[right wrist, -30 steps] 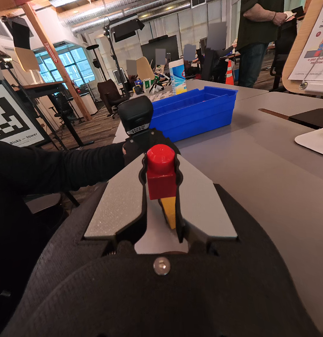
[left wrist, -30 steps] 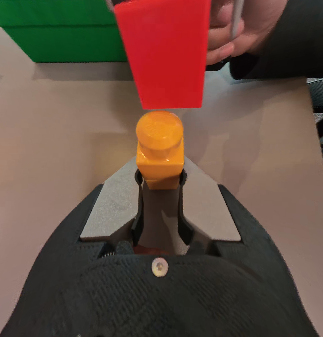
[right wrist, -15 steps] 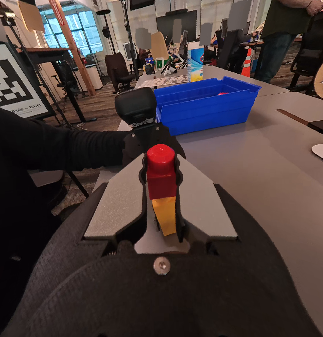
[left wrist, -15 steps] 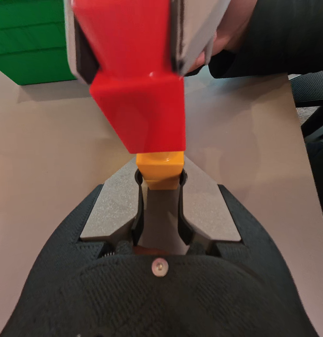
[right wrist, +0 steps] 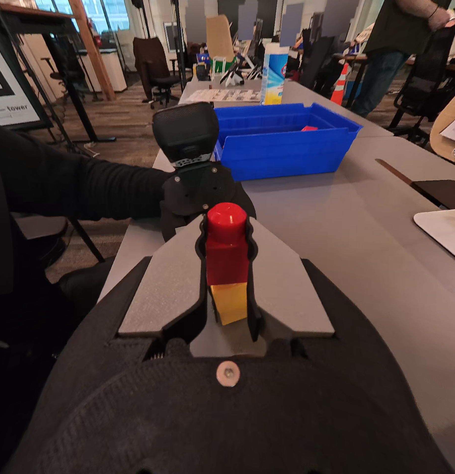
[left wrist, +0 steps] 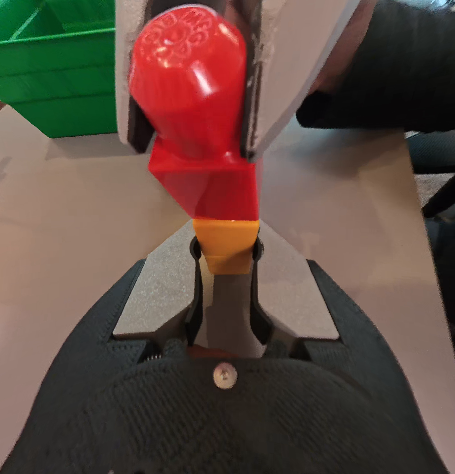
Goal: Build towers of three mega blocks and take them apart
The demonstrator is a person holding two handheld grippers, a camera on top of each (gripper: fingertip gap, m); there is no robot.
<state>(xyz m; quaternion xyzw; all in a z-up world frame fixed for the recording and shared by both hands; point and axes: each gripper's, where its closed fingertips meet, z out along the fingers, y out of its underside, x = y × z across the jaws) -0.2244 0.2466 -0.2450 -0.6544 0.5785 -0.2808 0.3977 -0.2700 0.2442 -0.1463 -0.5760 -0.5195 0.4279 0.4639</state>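
At the centre of the left wrist frame the left tongs (left wrist: 226,252) are clamped narrow on the orange block (left wrist: 225,247), with the red block (left wrist: 195,107) seated directly on top of it above the tabletop (left wrist: 67,230). The right tongs (right wrist: 226,246) are closed on that red block, its stud filling the upper middle of the left view. A green bin (left wrist: 49,77) sits upper left there, and a blue bin (right wrist: 285,151) upper right in the right wrist frame.

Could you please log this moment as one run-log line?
left claw: shut on orange block | right claw: shut on red block | red seated on orange | third block: not yet
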